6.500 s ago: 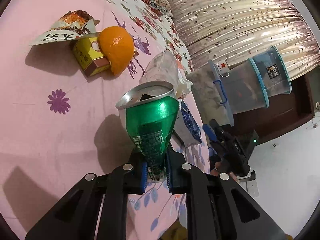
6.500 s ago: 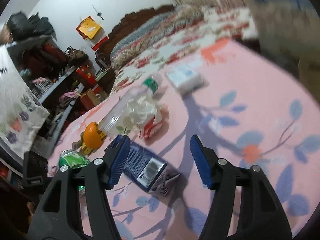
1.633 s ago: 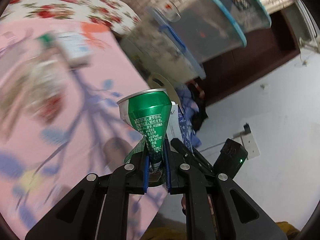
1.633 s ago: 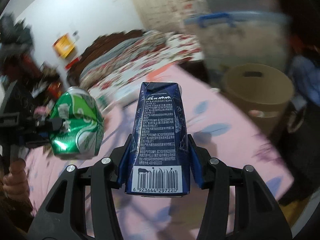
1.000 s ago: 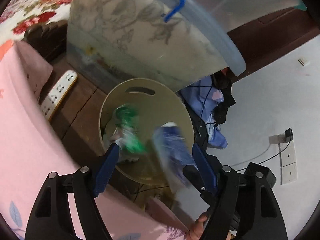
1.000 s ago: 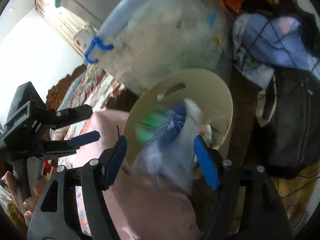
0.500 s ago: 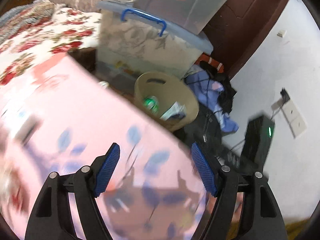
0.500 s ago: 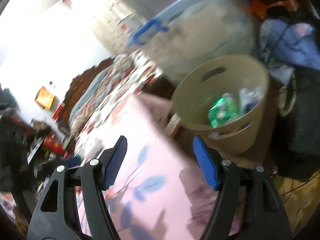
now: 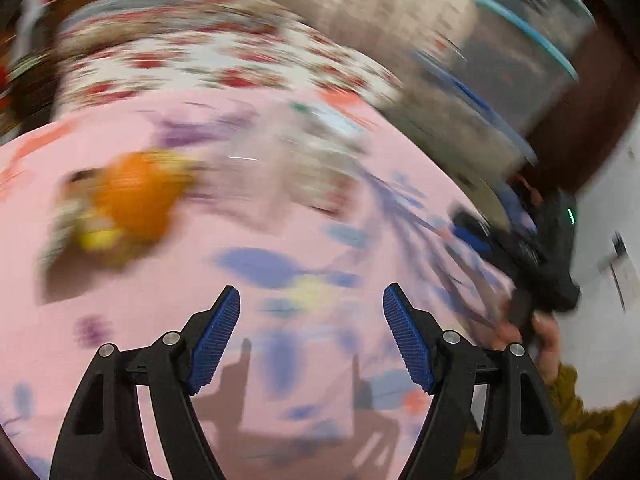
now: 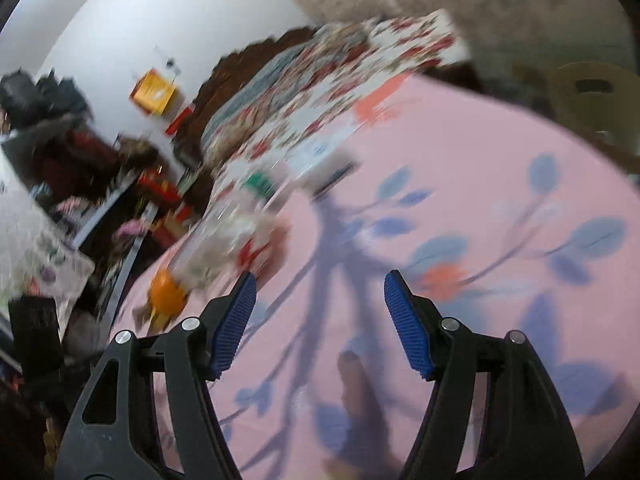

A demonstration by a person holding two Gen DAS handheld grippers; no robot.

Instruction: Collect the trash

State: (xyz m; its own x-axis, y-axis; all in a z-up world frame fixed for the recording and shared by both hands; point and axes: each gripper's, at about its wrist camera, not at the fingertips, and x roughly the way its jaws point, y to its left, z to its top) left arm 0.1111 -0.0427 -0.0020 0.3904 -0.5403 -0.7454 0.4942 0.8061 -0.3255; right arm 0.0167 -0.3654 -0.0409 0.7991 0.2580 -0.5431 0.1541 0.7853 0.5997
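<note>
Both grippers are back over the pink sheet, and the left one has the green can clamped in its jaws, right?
Not quite. The left gripper is over the pink sheet, but the left wrist view shows its jaws open with nothing between them: no can there. The right gripper is also open and empty over the sheet.

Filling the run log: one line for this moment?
left gripper: open, empty | right gripper: open, empty | orange, wrappers on bed | bin: behind

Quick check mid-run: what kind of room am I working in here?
Most likely a lived-in bedroom: a bed with a floral quilt and dark wooden headboard, a pink floral sheet, and stacked plastic storage bins.
</note>
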